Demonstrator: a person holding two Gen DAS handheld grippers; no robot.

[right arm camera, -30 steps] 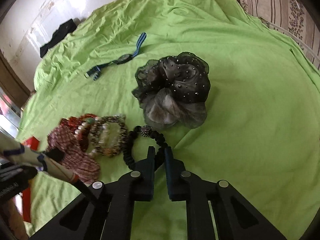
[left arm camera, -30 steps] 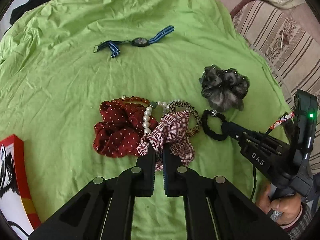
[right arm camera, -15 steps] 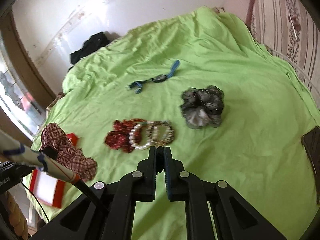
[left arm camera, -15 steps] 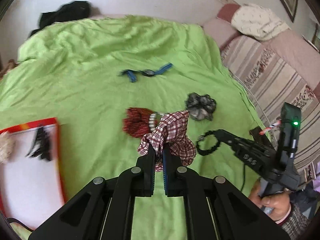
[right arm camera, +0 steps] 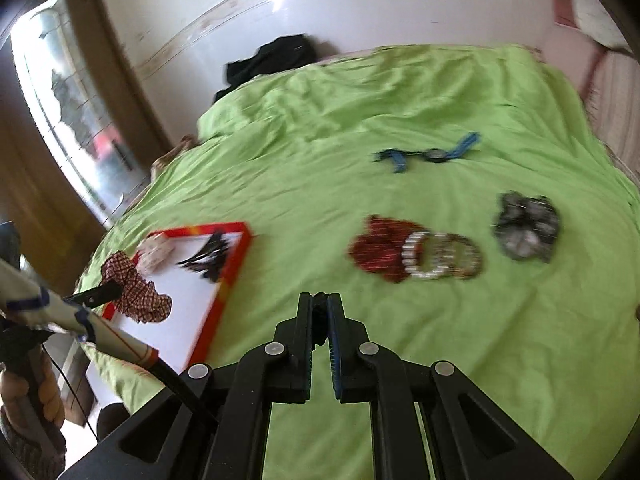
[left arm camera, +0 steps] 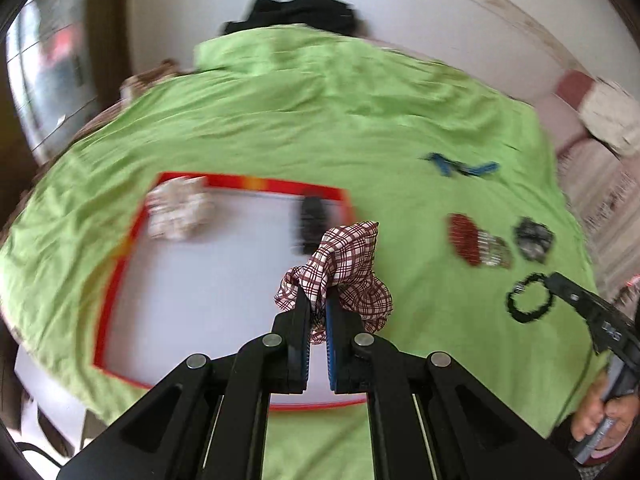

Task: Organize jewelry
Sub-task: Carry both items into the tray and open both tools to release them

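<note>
No writing reads clearly; the right tool's lettering is blurred. Your left tongs (left arm camera: 318,300) clench the plaid scrunchie (left arm camera: 340,268) above the red-rimmed tray (left arm camera: 120,264) on the green bedspread (left arm camera: 320,120). Your right tongs (right arm camera: 320,312) grip what looks like the black beaded bracelet (left arm camera: 530,298), right of the tray, beneath a white wall (right arm camera: 240,8).

Motion blur smears the tray (left arm camera: 120,264), so the pale bundle (left arm camera: 178,214) and the dark clip (left arm camera: 312,220) lying in it cannot be made out. The beads (right arm camera: 440,256) beside the red scrunchie (right arm camera: 378,250) run together, their count unclear. Between the right fingers (right arm camera: 306,316) only a dark sliver of the black band (right arm camera: 319,320) shows. The person's hand (left arm camera: 600,420) is cut by the edge.
</note>
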